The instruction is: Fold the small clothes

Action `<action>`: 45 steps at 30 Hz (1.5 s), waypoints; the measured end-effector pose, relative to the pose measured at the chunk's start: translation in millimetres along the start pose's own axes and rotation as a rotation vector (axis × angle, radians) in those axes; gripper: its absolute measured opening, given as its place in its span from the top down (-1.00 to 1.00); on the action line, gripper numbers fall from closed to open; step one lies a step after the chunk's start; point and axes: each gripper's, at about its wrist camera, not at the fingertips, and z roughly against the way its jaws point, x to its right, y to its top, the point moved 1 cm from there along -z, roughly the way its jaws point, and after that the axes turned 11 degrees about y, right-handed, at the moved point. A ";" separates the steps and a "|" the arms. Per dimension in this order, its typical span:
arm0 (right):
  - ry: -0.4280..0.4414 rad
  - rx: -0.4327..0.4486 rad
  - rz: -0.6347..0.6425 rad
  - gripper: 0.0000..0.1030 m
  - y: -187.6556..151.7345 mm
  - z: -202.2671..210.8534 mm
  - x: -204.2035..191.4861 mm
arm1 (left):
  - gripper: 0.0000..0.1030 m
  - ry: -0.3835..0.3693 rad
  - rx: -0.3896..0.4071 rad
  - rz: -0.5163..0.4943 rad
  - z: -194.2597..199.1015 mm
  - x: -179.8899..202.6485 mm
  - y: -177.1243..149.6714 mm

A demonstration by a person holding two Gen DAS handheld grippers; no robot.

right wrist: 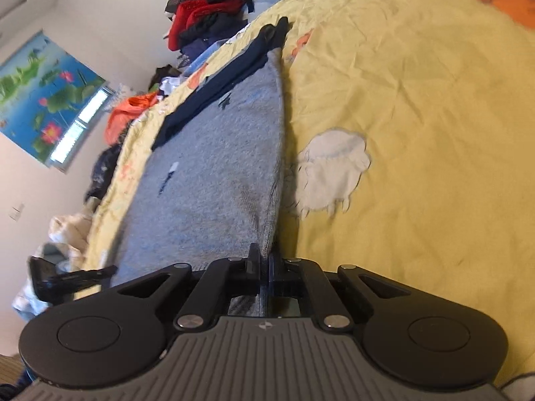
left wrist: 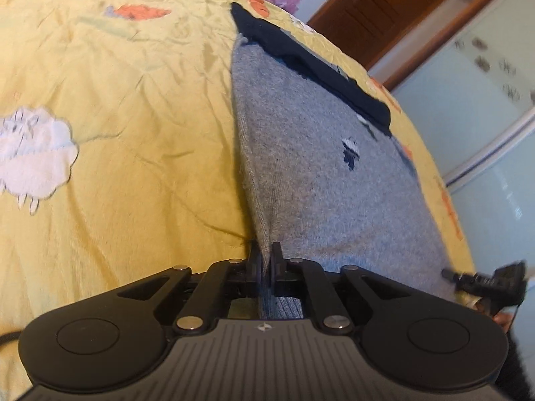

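A small grey knit garment with a dark navy band at its far end lies stretched over the yellow bedsheet. My left gripper is shut on its near left corner. My right gripper is shut on the near right corner of the same grey garment, whose navy band lies far away. Each gripper shows at the edge of the other's view: the right gripper and the left gripper.
The yellow sheet carries sheep and orange prints. A pile of mixed clothes lies past the bed's far edge, more clothes along its left side. A brown door and pale wardrobe stand at the right.
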 end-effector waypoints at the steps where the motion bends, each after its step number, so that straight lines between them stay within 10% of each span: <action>1: 0.021 0.006 -0.021 0.65 -1.8 0.5 0.2 | 0.86 -0.018 -0.003 0.026 0.9 -3.1 -2.2; 5: 0.140 0.009 -0.085 -0.07 -15.9 14.1 -1.6 | 0.75 -0.115 -0.049 0.108 8.0 -13.9 -24.7; 9: 0.158 -0.031 -0.093 -0.04 -31.5 13.1 -10.4 | 0.63 -0.206 -0.070 0.153 11.0 -15.9 -47.6; 13: 0.068 -0.057 -0.043 0.85 -36.5 0.1 -14.7 | 0.90 -0.149 -0.044 0.114 11.0 -3.5 -50.2; 21: -0.007 0.047 -0.020 0.58 -38.9 37.3 -11.4 | 0.83 0.078 0.065 -0.077 47.2 11.0 -45.4; 24: 0.014 0.075 0.004 -0.48 -33.5 46.8 -20.4 | 0.01 0.083 0.103 -0.086 65.3 14.6 -40.1; 25: 0.022 0.076 0.012 -0.60 -31.1 47.4 -22.3 | -0.63 0.048 0.116 -0.060 67.0 12.4 -38.2; 30: 0.034 0.021 -0.010 -0.52 -18.4 27.5 -17.0 | -0.77 0.031 0.092 -0.006 40.4 8.8 -30.7; 35: 0.108 -0.033 -0.048 -0.38 -15.4 4.5 -19.8 | -0.74 0.007 0.089 0.000 26.0 8.6 -28.0; 36: 0.108 -0.046 -0.061 -0.07 -16.4 0.3 -19.4 | -0.67 -0.002 0.082 0.002 26.4 8.4 -28.3; 39: 0.058 -0.070 -0.059 0.80 -23.2 -9.6 -16.0 | 0.53 0.020 0.026 -0.019 22.9 8.6 -33.9; 45: 0.077 -0.042 -0.070 0.80 -32.1 -2.8 -15.6 | 0.90 0.065 0.004 -0.053 26.3 12.7 -42.6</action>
